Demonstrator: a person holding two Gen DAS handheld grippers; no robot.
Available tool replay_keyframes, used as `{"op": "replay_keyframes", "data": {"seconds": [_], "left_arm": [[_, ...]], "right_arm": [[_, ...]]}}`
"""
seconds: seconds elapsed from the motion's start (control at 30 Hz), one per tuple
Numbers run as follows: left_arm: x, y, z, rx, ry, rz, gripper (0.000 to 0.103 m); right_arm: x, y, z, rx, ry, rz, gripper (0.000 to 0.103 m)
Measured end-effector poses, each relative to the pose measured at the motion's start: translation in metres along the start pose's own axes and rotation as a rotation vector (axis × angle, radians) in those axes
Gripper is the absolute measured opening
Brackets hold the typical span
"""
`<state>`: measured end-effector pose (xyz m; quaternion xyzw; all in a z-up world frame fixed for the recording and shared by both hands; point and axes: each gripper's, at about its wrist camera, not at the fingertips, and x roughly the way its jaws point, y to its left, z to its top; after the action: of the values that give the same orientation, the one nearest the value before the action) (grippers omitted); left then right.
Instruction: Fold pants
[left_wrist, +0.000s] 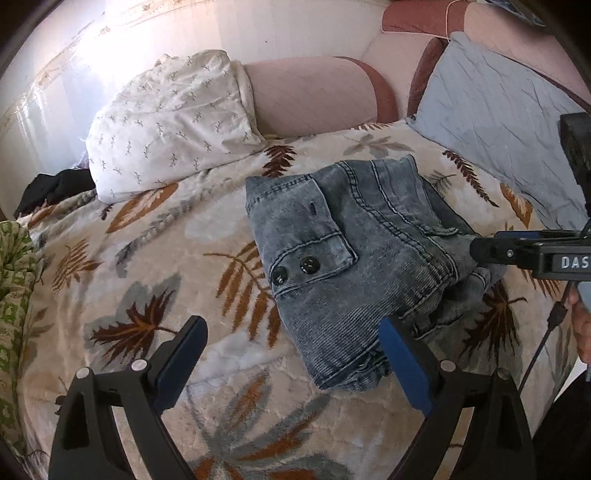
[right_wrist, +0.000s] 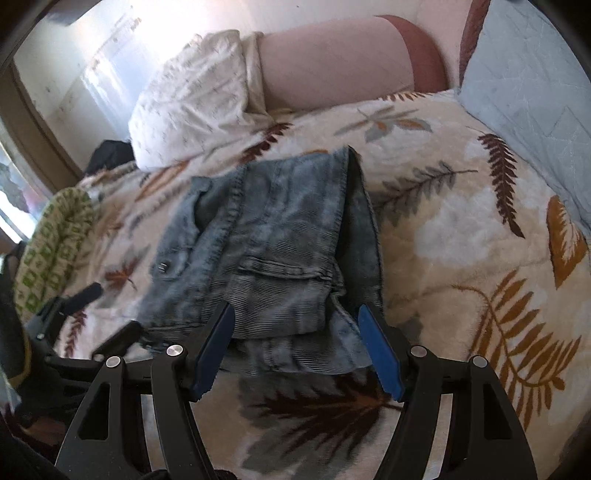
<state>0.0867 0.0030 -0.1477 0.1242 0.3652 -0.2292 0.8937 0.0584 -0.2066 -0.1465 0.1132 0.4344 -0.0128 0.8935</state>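
Note:
Grey-blue denim pants (left_wrist: 354, 258) lie folded in a compact bundle on the leaf-patterned blanket (left_wrist: 147, 280), a flap pocket with two dark buttons on top. My left gripper (left_wrist: 295, 328) is open, low over the blanket at the bundle's near left corner, its right finger beside the denim edge. The pants also show in the right wrist view (right_wrist: 273, 236). My right gripper (right_wrist: 297, 314) is open, its jaws spread on either side of the bundle's near edge, holding nothing. The right gripper's finger tip shows in the left wrist view (left_wrist: 487, 251) at the bundle's right side.
A white patterned pillow (left_wrist: 166, 125) lies at the back left and a light blue pillow (left_wrist: 495, 122) at the back right against a pink headboard (left_wrist: 314, 96). Green-patterned cloth (left_wrist: 14, 295) sits at the left edge. Dark clothing (left_wrist: 51, 192) lies beyond it.

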Motion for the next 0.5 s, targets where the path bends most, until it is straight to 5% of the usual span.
{"op": "replay_keyframes", "data": {"seconds": [0.33, 0.5], "left_arm": [[-0.01, 0.043, 0.007, -0.118, -0.009, -0.015, 0.095], [0.001, 0.03, 0.001, -0.046, 0.018, 0.01, 0.095]], "right_arm": [[-0.008, 0.014, 0.0, -0.053, -0.049, 0.049, 0.069], [0.009, 0.023, 0.0, -0.076, 0.002, 0.008, 0.069]]}}
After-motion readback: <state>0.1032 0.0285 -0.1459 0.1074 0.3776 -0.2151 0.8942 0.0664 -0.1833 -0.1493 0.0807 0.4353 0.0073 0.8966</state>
